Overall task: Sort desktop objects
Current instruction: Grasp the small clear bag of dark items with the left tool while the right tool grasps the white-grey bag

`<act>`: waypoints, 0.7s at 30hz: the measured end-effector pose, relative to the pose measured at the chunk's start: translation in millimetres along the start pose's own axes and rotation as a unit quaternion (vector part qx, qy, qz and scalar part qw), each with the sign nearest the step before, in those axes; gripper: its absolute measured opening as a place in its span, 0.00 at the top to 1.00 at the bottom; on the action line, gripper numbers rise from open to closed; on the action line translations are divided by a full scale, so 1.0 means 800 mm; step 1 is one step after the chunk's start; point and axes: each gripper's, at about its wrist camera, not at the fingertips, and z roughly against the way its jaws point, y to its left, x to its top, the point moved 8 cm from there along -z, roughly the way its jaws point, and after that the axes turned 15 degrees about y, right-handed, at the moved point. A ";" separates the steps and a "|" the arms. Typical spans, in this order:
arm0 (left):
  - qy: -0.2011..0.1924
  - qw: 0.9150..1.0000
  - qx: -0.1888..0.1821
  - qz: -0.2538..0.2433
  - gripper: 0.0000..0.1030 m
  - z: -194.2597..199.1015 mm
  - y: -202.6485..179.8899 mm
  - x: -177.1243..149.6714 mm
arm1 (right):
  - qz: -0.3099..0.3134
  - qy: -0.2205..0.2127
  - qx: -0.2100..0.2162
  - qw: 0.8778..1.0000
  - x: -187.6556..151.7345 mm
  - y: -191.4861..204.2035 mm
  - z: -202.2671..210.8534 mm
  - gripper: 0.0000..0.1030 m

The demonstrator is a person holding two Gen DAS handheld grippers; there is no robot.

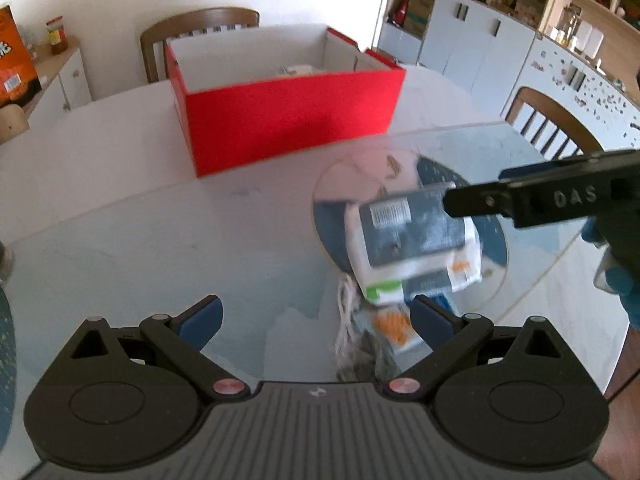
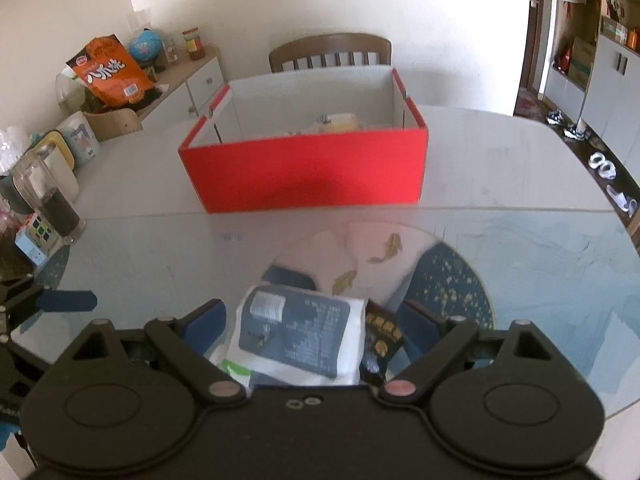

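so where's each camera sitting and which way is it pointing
Left wrist: sits on the left tool, looking across the glass-topped table at the open red cardboard box; its blue-padded fingers are spread, and the right tool enters from the right, over the white-and-grey packet.
Right wrist: sits on the right tool, facing the same box straight on, the packet between its open fingers; the left tool's blue finger shows at the left.
Shared: box, packet, table, wooden chair.
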 end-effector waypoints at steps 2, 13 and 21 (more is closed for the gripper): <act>0.005 1.000 -0.002 -0.003 0.02 -0.005 -0.004 -0.006 | -0.001 0.005 0.001 1.000 -0.005 0.000 -0.006 0.10; 0.016 1.000 -0.021 -0.014 0.03 -0.020 -0.021 -0.039 | -0.007 0.025 0.009 1.000 -0.024 -0.002 -0.032 0.13; 0.018 0.999 -0.034 -0.012 0.06 -0.030 -0.024 -0.046 | -0.002 0.039 0.014 0.999 -0.032 0.001 -0.047 0.18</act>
